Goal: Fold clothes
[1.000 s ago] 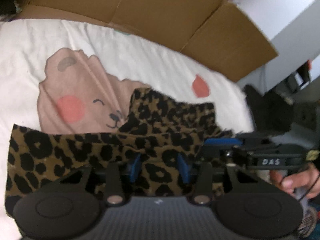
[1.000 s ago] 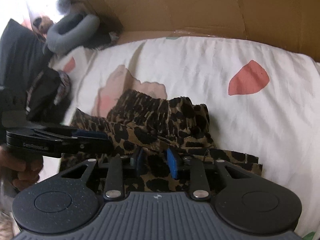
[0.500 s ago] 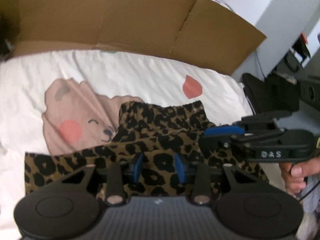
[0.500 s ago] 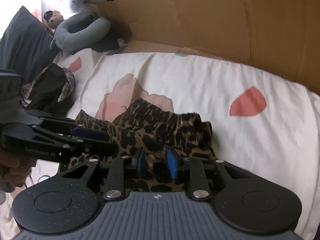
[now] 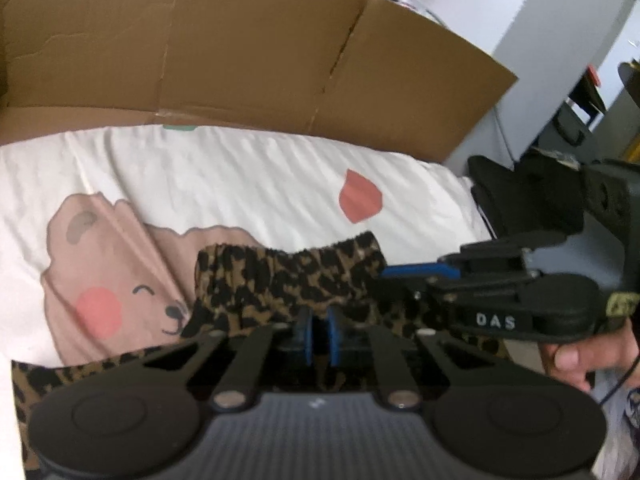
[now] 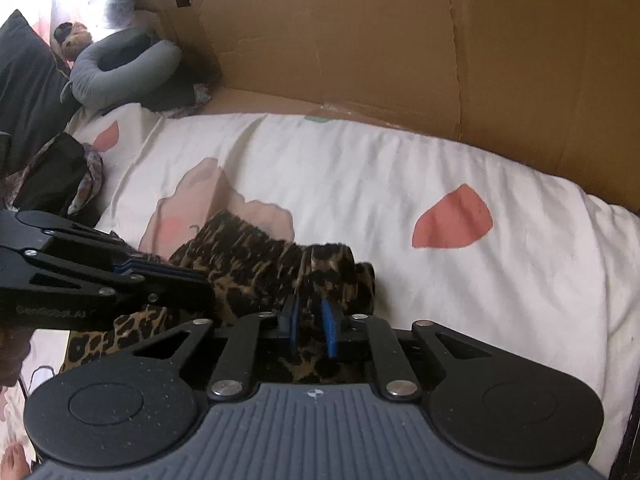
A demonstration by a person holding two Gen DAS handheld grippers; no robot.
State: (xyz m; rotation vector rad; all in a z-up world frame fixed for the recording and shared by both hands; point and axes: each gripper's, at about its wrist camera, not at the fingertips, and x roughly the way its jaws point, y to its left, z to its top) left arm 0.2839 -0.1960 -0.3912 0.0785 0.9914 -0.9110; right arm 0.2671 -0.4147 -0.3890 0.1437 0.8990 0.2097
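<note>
A leopard-print garment point(image 5: 280, 272) lies bunched on a white bedsheet point(image 5: 240, 176) printed with a bear. In the left wrist view, my left gripper point(image 5: 320, 334) is closing, its blue pads nearly together on a fold at the garment's near edge. My right gripper point(image 5: 384, 280) comes in from the right beside it, with a hand point(image 5: 576, 356) on its grip. In the right wrist view, my right gripper point(image 6: 312, 322) is closing too, with the garment point(image 6: 248, 256) filling the gap between its pads. My left gripper point(image 6: 204, 284) reaches in from the left.
Tall cardboard point(image 5: 240, 48) stands along the far side of the bed. A grey neck pillow point(image 6: 120, 64) and a dark pile of clothes point(image 6: 52, 176) lie at the left end. Dark furniture point(image 5: 520, 192) stands past the bed's right edge.
Both grippers' jaws have narrowed onto the leopard cloth, the left far more. The left gripper has risen, and the garment's near edge is gathered up with it.
</note>
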